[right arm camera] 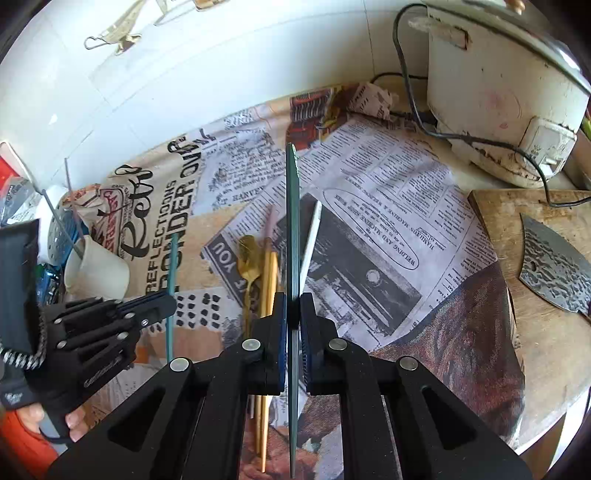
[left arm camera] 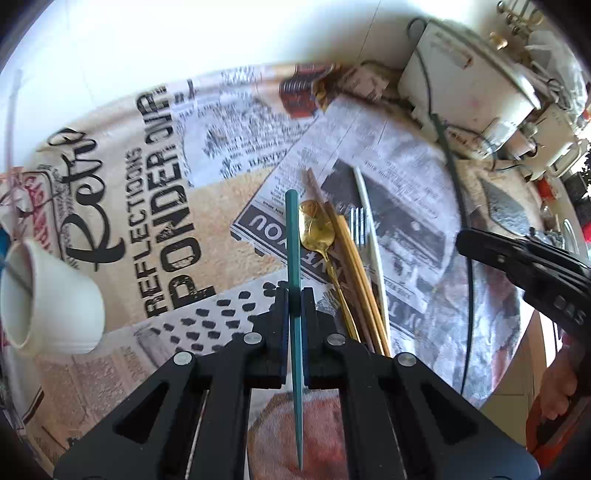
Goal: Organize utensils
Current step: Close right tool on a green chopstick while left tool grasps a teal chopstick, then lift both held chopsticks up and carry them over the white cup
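White ceramic cup (left arm camera: 55, 299) near the left edge of the newsprint-patterned cloth (left arm camera: 221, 236) reading "REFLECTIONS PONDER OUR", left gripper (left arm camera: 294, 295) clenched on a teal chopstick (left arm camera: 293, 236), gold spoon (left arm camera: 317, 229) and wooden chopsticks (left arm camera: 351, 251) lying mid-cloth, right gripper (right arm camera: 293, 306) clamped on a second teal chopstick (right arm camera: 291, 221).

The gold spoon (left arm camera: 317, 230) is glossy metal, the white cup (left arm camera: 55, 299) smooth glazed ceramic. The printed tablecloth (right arm camera: 207, 221) looks matt cloth, the cutting board (right arm camera: 546, 332) rough wood.

Bright daylight, wall (left arm camera: 184, 33) glare-washed, fisheye edges warped, dark corners.
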Available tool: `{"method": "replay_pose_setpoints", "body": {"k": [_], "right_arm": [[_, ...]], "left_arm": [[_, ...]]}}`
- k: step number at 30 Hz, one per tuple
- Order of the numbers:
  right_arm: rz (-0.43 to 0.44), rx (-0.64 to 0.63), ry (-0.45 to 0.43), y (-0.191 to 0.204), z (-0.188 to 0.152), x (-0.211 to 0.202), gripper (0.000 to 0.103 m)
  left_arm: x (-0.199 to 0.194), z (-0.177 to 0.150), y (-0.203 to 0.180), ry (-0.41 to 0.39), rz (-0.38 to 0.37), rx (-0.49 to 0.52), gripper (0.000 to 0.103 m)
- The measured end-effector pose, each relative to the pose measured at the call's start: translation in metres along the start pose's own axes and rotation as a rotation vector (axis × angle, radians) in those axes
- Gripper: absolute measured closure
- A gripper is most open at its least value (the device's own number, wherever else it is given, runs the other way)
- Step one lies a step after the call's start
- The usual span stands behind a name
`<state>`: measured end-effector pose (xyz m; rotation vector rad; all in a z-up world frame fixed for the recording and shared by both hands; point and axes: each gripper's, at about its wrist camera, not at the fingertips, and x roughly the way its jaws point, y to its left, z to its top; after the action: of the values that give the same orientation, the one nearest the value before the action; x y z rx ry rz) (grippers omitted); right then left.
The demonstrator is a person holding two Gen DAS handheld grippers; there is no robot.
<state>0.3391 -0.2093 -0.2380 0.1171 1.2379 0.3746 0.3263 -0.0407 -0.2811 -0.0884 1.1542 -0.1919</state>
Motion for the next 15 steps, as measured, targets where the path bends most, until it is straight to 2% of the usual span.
{"method": "replay_pose_setpoints", "body": {"k": [15], "right_arm": [[0.017,-0.063,-0.103,0.047,-0.003,-0.042,0.097]], "left_arm": [[-0.080,-0.034,0.007,-0.202,-0.032,-0.047,0.099]]}}
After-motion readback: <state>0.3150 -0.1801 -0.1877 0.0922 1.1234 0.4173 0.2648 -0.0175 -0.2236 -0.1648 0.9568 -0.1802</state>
